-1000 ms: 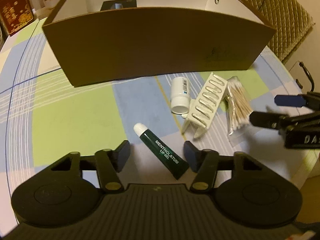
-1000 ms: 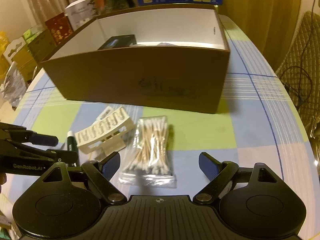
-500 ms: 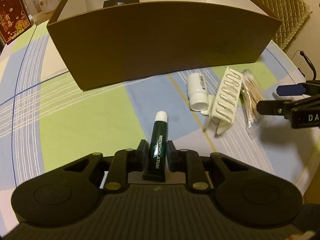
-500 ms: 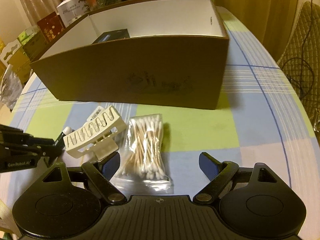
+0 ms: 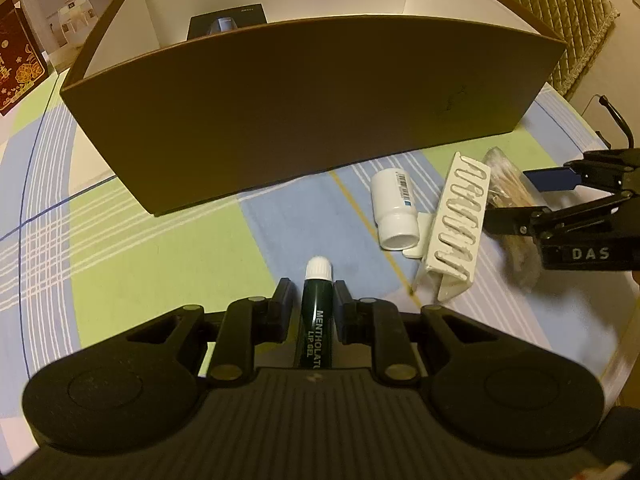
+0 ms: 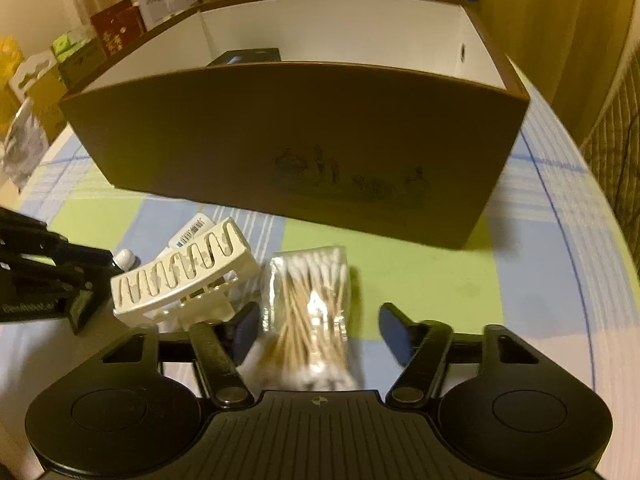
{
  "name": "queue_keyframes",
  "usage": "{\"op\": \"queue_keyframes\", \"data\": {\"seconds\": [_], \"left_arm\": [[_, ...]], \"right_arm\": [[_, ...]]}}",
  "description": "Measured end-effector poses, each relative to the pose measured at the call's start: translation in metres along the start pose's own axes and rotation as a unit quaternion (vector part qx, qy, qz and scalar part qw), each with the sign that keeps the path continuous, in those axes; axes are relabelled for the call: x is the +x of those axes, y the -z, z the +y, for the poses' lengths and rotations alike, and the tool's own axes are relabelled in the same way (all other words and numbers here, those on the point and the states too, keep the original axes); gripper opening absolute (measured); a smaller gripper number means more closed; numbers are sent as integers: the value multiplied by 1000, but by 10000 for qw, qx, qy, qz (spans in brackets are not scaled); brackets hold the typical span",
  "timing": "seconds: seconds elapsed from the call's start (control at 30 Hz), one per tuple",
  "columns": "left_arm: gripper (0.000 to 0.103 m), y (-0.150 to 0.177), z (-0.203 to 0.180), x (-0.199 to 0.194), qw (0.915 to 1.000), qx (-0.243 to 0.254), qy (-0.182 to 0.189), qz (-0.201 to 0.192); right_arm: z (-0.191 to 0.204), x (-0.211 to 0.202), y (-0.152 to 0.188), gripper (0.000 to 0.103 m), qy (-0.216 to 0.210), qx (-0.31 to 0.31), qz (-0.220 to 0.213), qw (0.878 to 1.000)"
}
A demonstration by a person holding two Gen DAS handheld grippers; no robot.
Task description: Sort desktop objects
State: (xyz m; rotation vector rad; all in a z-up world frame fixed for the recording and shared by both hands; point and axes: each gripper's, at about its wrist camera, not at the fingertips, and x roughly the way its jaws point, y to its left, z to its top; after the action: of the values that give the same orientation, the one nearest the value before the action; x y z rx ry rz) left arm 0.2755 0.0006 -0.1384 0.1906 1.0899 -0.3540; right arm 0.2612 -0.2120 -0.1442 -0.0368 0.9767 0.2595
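Table (image 5: pixel 120 264): round-edged top under a smooth checked cloth of green, blue and white.

Box (image 5: pixel 312 112): large open brown cardboard box, white inside, standing at the far side and walling off the loose items from behind; a small black carton (image 5: pixel 228 24) lies inside it.

Rack (image 5: pixel 460 224): white slotted plastic holder, tipped on edge between the bottle and the swabs.

Swab bag (image 6: pixel 308 312): clear crinkled plastic bag of wooden-stemmed cotton swabs, flat on the cloth between the fingers of the right gripper (image 6: pixel 320 328). Its jaws have just been closing; the left pad touches the bag, the right pad stands apart.

Bottle (image 5: pixel 394 208): white cylindrical plastic bottle with barcode label, on its side, touching the rack.

Lip gel (image 5: pixel 316 316): dark green tube with white cap, clamped between the pads of the left gripper (image 5: pixel 314 304), cap pointing toward the box.
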Motion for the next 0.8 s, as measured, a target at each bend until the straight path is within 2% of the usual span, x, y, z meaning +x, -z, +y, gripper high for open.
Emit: {"op": "queue_keyframes", "data": {"seconds": [0.1,0.17,0.23,0.57,0.8], "left_arm": [[16,1,-1,-1,10000,-4,-13,-3],[16,2,4,-2,10000,-30,-15,3],[15,3,5,-1,10000,-61,-22,9],[13,8,7,-4,9999,-132,-7,80],[13,10,11,-20,9998,-183,10,-89]], "right_arm": [[6,0,3,42,154,-368,2,9992],[4,-2,4,33,111,-361,20,9993],[2,-4,5,29,116,-345,38,9993],[-4,-14,12,26,-18,-67,157,9999],[-9,-25,23,25,-111,254,268,9993]]}}
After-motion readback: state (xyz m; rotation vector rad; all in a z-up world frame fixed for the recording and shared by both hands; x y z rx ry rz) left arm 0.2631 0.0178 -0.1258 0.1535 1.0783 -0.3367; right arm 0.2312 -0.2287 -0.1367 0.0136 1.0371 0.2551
